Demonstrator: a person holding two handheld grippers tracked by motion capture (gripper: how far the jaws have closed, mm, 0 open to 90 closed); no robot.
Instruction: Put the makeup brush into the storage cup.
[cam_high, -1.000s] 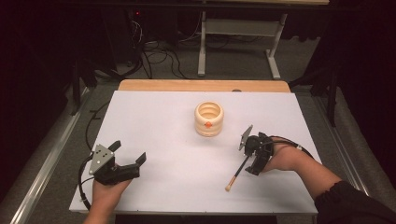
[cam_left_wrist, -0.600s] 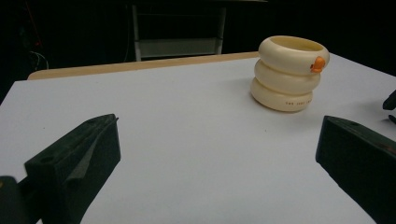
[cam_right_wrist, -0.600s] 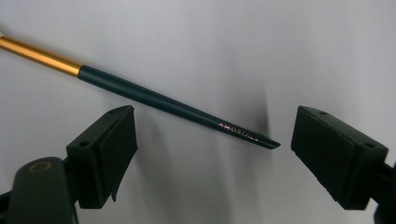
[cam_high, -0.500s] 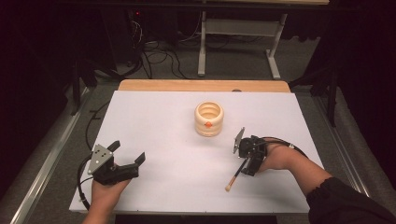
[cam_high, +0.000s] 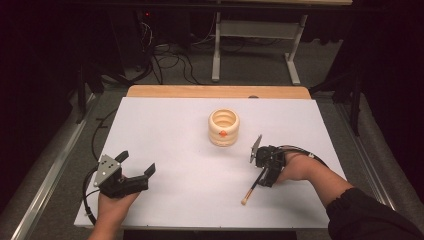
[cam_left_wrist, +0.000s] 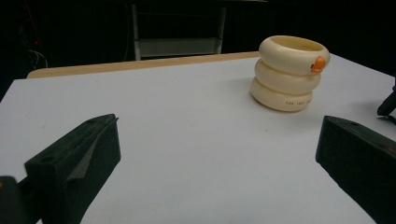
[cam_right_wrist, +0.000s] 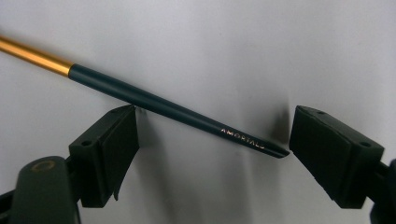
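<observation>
Overhead, the left hand-held gripper (cam_high: 135, 175) rests at the lower left of the white bench (cam_high: 170, 130) with jaws spread and empty, while the right hand-held gripper (cam_high: 263, 172) at the lower right points down over a brush (cam_high: 252, 186), and a cream ringed holder (cam_high: 224, 127) stands at the centre. From the left hand-held gripper (cam_left_wrist: 217, 158), the holder (cam_left_wrist: 289, 72) sits upper right between the wide-apart jaws. From the right hand-held gripper (cam_right_wrist: 215, 140), the jaws have just been closing yet remain spread, the brush's dark handle (cam_right_wrist: 177, 112) lying slantwise between them on the bench.

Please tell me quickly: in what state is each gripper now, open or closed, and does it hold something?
Left gripper: jaws open, holding nothing.
Right gripper: jaws open, just been closing around the brush handle; not yet gripping it.
</observation>
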